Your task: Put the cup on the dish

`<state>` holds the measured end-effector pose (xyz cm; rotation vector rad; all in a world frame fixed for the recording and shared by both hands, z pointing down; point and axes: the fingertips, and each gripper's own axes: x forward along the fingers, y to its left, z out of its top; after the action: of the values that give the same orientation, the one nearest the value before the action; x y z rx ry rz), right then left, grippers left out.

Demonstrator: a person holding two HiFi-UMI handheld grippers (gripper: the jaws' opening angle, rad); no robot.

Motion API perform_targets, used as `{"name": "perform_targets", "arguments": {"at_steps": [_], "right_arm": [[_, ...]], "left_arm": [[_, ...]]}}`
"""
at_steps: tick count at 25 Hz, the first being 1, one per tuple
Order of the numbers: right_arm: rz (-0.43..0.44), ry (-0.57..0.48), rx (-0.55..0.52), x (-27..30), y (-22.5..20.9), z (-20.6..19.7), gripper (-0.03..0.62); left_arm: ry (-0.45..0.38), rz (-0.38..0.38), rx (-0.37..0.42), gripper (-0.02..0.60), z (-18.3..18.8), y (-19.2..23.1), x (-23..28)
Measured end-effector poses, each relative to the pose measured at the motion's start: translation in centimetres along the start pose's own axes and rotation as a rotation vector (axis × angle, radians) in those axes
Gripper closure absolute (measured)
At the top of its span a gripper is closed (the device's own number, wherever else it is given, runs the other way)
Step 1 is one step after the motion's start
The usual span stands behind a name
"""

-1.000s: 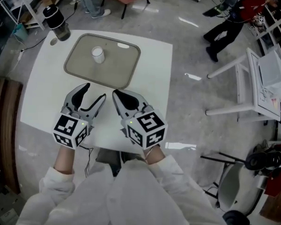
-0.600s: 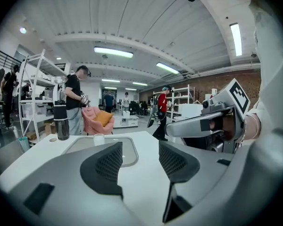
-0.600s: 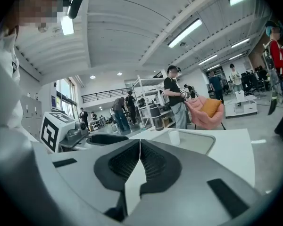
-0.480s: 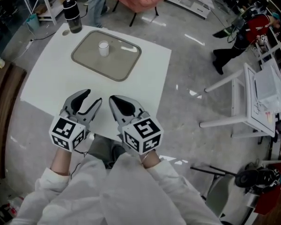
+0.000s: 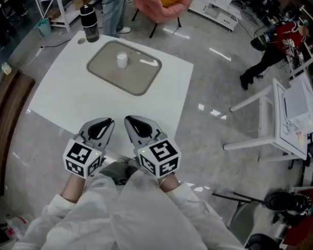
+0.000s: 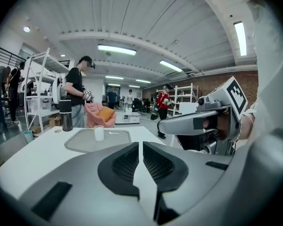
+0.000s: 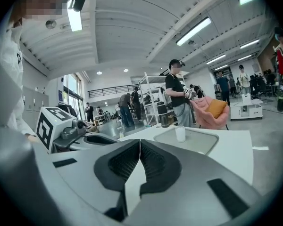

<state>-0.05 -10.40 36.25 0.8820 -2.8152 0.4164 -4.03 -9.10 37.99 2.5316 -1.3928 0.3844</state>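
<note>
The cup (image 5: 122, 60) stands upright on the dish (image 5: 145, 82), close to its middle, small and white against the grey-brown surface. The dish is a shallow rectangle with rounded corners and lies on the far part of a white table (image 5: 62, 95). Just beyond the dish's far left corner a dark bottle (image 5: 89, 23) stands on the table. Past the dish's far edge, off the table, is a pink chair (image 5: 161, 1) with an orange cushion, and beside it the legs of a standing person (image 5: 113, 7).

On the near side of the dish, well apart from it, both claws hover side by side over the table's near edge, pointing towards the dish. The left gripper (image 5: 105, 123) has just been closing, and its jaws are now pressed nearly together with nothing between them. The right gripper (image 5: 131, 122) has its jaws pressed together at the tips, also pinching nothing. Each carries its marker cube at the back, in front of white sleeves.

Far to the right of the dish, on the grey floor, stand a white desk (image 5: 289, 113) and a person in red (image 5: 279, 33)
</note>
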Motion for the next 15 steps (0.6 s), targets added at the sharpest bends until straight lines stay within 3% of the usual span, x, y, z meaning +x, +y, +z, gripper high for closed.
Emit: {"name": "perform_targets", "arguments": {"at_steps": [15], "right_arm": [[-0.059, -0.009, -0.065, -1.2, 1.0, 0.9, 0.58]], "left_arm": [[0.004, -0.125, 0.01, 0.572, 1.2, -1.7, 0.0]]}}
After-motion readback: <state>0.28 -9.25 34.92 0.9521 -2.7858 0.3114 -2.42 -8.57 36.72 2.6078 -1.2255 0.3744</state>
